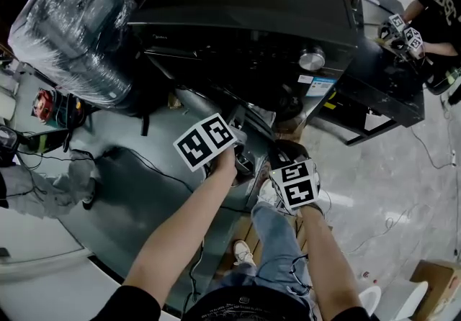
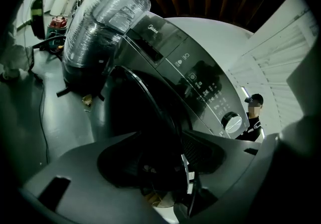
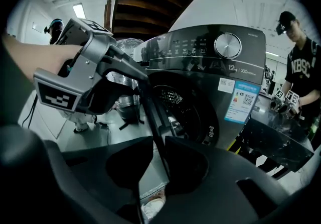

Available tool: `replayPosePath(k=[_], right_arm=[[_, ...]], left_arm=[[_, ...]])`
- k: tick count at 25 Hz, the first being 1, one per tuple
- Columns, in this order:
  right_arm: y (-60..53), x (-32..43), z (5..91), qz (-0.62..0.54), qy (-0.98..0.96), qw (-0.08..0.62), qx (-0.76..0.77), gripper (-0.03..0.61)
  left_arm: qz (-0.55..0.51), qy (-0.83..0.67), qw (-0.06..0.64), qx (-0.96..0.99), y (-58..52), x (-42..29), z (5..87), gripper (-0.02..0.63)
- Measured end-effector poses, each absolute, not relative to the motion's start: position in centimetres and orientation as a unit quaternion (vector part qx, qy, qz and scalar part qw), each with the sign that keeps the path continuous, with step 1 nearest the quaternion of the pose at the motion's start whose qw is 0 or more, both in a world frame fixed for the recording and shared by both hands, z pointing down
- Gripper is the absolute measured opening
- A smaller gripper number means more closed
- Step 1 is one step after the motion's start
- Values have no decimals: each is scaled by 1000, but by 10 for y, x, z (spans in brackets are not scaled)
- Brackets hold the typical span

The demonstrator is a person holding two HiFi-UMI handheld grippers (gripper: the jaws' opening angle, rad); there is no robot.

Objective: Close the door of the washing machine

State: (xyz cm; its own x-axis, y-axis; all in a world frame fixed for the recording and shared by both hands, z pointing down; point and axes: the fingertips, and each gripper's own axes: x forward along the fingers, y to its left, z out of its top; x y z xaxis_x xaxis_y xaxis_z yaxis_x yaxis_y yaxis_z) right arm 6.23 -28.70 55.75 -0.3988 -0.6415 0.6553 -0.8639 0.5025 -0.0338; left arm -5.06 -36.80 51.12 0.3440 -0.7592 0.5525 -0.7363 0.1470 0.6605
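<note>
The large dark-grey front-loading washing machine (image 1: 245, 17) stands with its round dark-glass door (image 3: 146, 107) swung out towards the person, well clear of the drum opening (image 3: 183, 107).

The left gripper (image 2: 183, 168) has its jaws spread wide, with the door's rim running down between them, unclamped. The right gripper (image 3: 156, 168) has its jaws a narrow gap apart. The door's thin edge stands in that gap, close against one jaw, with floor showing on the other side, so it is not gripping.

The main risk appears to be a jaw riding in with the door and getting caught between rim and machine front, which would stop the latch. Because neither gripper clamps the rim, a push off the thin edge could also slip past it. Too gentle a swing would likely leave the door resting unlatched.

Counted:
- one washing machine
- one door
- one silver dial (image 1: 311, 60)
- two grippers
- one bulky plastic-wrapped bundle (image 1: 72, 32) beside the machine
- one person in a dark shirt (image 3: 301, 67) at a black counter (image 1: 389, 89) on the other side
</note>
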Motion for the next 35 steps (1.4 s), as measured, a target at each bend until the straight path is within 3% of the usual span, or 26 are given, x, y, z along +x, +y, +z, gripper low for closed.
replayPosePath(k=[35], right_arm=[[-402,120,556,134,-808,304,487,95]], left_arm=[[-48,-488,518,701,-435,-11,508,262]])
